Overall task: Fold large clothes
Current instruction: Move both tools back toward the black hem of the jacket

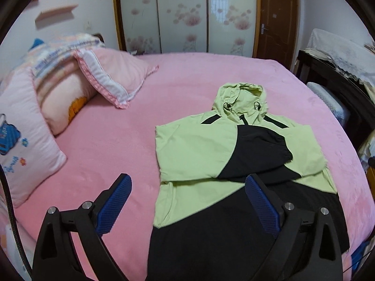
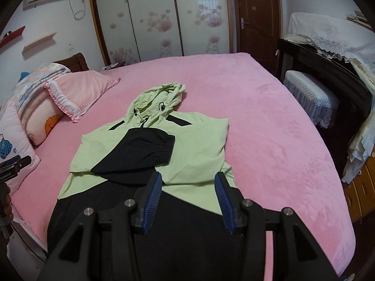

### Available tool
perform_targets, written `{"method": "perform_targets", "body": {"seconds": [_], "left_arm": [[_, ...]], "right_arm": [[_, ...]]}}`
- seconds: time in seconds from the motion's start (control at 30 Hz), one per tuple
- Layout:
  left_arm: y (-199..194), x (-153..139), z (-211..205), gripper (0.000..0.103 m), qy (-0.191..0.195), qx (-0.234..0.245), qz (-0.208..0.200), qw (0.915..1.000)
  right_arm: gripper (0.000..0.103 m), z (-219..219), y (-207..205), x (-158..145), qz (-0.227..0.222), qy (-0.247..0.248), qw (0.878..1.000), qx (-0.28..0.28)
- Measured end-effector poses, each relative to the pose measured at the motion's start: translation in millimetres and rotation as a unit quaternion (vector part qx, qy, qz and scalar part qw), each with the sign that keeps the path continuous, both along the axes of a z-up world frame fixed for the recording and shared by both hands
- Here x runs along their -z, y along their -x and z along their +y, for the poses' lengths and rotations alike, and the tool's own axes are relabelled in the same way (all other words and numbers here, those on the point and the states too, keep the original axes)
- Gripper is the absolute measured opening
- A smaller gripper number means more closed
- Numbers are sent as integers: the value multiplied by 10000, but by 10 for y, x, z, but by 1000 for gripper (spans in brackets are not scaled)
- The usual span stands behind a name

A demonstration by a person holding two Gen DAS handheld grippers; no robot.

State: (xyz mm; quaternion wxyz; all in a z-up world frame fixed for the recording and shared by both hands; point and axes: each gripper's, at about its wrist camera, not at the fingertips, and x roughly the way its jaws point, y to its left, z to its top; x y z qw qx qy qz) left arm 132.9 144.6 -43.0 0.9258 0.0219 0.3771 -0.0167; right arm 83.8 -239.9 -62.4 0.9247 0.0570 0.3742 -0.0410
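Both sleeves already folded across the chest of the jacket (image 2: 194, 149), spread flat on the bed (image 2: 269, 121) just ahead of and below both tools. Left tool (image 1: 187, 182) wide, nothing between the pads; right tool (image 2: 188, 182) half open, also empty. Next, probably: grip both hem corners evenly, lift toward the hood (image 2: 159, 100), keep edges square. Pillows (image 1: 110, 75) off left, wardrobe (image 2: 154, 16) beyond, stool (image 2: 309, 93) right.

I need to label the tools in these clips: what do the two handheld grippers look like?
Both the left gripper and right gripper are matte black plastic linkages with silver pivot bolts and two fingers faced with blue ribbed pads. A black cable runs beside the left one.
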Motion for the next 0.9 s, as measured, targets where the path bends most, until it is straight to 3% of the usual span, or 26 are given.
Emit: {"method": "perform_targets", "body": {"seconds": [0.23,0.5,0.7,0.9], "left_arm": [[692,-15,-2,100,-84,73,-268,9996],[1193,420,208,100,36,-290,-460,9985],[1349,927,411,100,-83,-471,-149,9987],[1289,1563,800,99,636,-526,682,9943]], "right_arm": [[47,96,582,-55,-268,132,9995,38],[47,90,1050,246,-215,234,9994,128],[47,-90,1238,669,200,389,9985,337],[47,-400,1402,1118,635,89,9961,610]]}}
